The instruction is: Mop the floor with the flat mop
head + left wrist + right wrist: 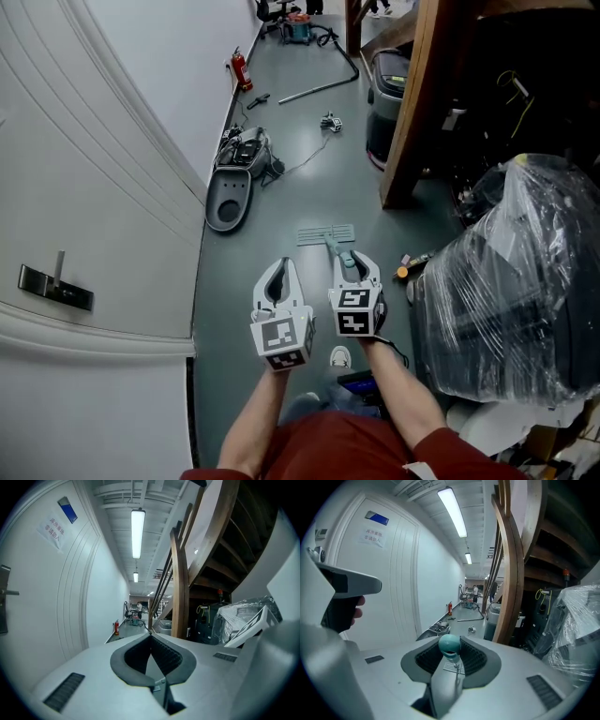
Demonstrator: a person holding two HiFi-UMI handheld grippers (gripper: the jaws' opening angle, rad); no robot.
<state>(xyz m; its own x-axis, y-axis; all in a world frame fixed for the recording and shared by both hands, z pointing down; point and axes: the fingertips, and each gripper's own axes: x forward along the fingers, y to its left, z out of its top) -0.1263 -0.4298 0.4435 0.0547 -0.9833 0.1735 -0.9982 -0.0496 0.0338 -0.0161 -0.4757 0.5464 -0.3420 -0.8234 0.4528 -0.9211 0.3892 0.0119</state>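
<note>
**Mopping looks barely begun**

Head view: the flat mop (326,233) rests its head on the grey floor (281,131), just ahead of the right claw (349,264). No wet streaks show, so most of the job seems left. The dark bin (385,98) beside the wooden post (412,103) hides its contents.

Left gripper view: the left claw (151,637) is pressed together, empty.

Right gripper view: the right claw is clamped on the mop's handle (449,667), below its teal cap (450,644).

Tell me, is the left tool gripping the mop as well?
No, the left tool is closed on nothing; only the right tool grips the mop handle.
</note>
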